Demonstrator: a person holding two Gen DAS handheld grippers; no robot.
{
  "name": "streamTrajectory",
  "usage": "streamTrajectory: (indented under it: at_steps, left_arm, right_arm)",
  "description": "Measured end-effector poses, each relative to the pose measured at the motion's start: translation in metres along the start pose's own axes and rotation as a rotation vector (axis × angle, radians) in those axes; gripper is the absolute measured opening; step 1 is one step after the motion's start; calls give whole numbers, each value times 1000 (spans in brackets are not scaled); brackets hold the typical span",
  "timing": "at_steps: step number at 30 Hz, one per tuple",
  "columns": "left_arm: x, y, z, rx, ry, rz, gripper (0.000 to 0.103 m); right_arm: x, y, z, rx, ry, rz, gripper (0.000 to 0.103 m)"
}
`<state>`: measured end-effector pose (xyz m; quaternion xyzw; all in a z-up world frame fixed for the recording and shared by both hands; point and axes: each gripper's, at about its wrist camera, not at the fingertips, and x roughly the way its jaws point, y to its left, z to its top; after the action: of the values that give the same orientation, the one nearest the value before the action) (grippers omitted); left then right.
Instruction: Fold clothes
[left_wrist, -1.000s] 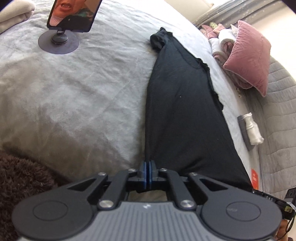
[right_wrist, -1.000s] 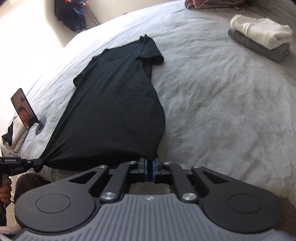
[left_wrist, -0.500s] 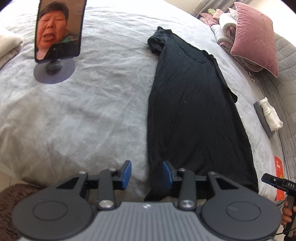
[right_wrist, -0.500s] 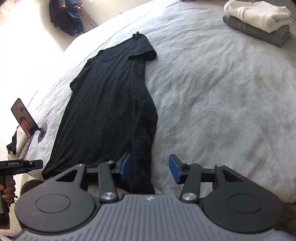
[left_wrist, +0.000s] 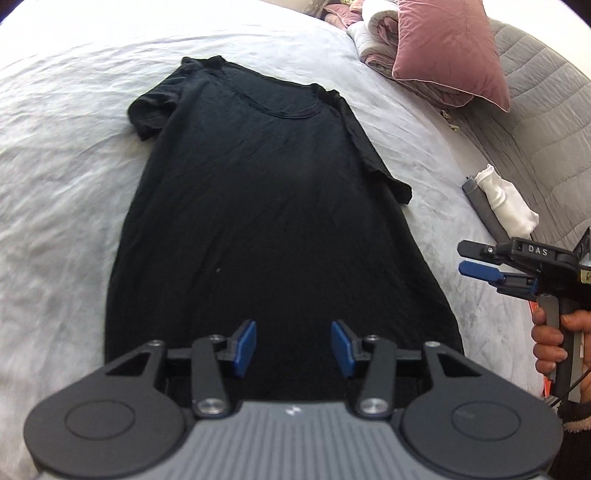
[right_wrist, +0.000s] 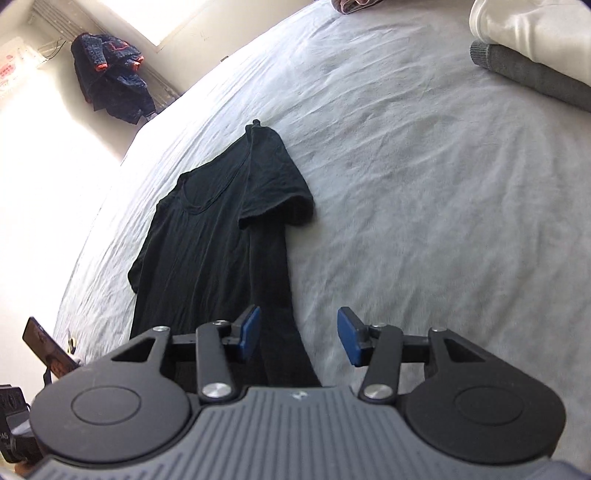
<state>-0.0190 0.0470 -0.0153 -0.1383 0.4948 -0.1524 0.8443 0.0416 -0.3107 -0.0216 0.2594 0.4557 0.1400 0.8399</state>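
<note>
A black T-shirt (left_wrist: 266, 221) lies spread flat on the grey bed (left_wrist: 55, 221), collar at the far end and hem nearest me. My left gripper (left_wrist: 293, 347) hovers open over the middle of the hem, nothing between its blue pads. In the right wrist view the T-shirt (right_wrist: 218, 251) runs away to the upper left, one short sleeve (right_wrist: 280, 206) lying out to the right. My right gripper (right_wrist: 299, 334) is open above the shirt's right side edge, empty. The right gripper (left_wrist: 480, 260) also shows at the right of the left wrist view, held by a hand (left_wrist: 550, 343).
A pink pillow (left_wrist: 447, 51) and rolled bedding lie at the far right by a grey quilted headboard (left_wrist: 546, 122). A folded white and grey stack (right_wrist: 535, 48) sits on the bed to the right. A phone on a stand (right_wrist: 48, 354) is at the left; a dark garment (right_wrist: 110, 77) hangs by the window.
Both grippers were shut on the hem corners a second ago, then opened and let go. The shirt now lies flat, and both grippers have risen and shifted inward over it.
</note>
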Motion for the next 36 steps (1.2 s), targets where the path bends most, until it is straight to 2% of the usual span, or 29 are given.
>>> streamTrajectory:
  at_steps: [5, 9, 11, 14, 18, 21, 22, 23, 24, 25, 26, 27, 31, 36]
  left_arm:
    - [31, -20, 27, 27, 2, -8, 49]
    - [54, -29, 53, 22, 12, -37, 50]
    - [66, -32, 68, 17, 13, -50, 50]
    - [89, -35, 97, -44, 23, -105, 50]
    - [123, -45, 132, -119, 33, -166, 50]
    - [149, -61, 152, -120, 44, -161, 49]
    - [156, -67, 157, -112, 50, -145, 47]
    - [163, -73, 162, -104, 57, -129, 40]
    - [170, -79, 168, -97, 63, -113, 32]
    - [173, -86, 173, -83, 61, -106, 16]
    - [174, -92, 178, -70, 50, -112, 8]
    - [174, -99, 183, -57, 37, -122, 4]
    - [173, -126, 207, -15, 0, -158, 1]
    - [178, -159, 240, 13, -26, -218, 1]
  right_arm:
    - [33, -15, 30, 109, -13, 37, 53]
    - [61, -19, 50, 131, -24, 48, 53]
    - [69, -18, 57, 112, -32, 48, 53]
    - [75, -18, 66, 73, -45, 56, 53]
    - [73, -20, 66, -35, -51, 77, 53]
    - [73, -20, 64, -129, -52, 85, 53]
    - [73, -19, 63, -158, -52, 88, 53]
    - [72, -18, 63, -188, -51, 88, 54]
    - [73, -16, 62, -220, -52, 86, 54]
    - [75, -14, 62, -252, -53, 85, 55]
    - [76, -12, 61, -284, -54, 83, 57]
    - [76, -11, 60, -304, -57, 84, 57]
    - [82, -8, 64, -334, -71, 91, 58]
    - [85, -22, 82, -236, -105, 119, 58]
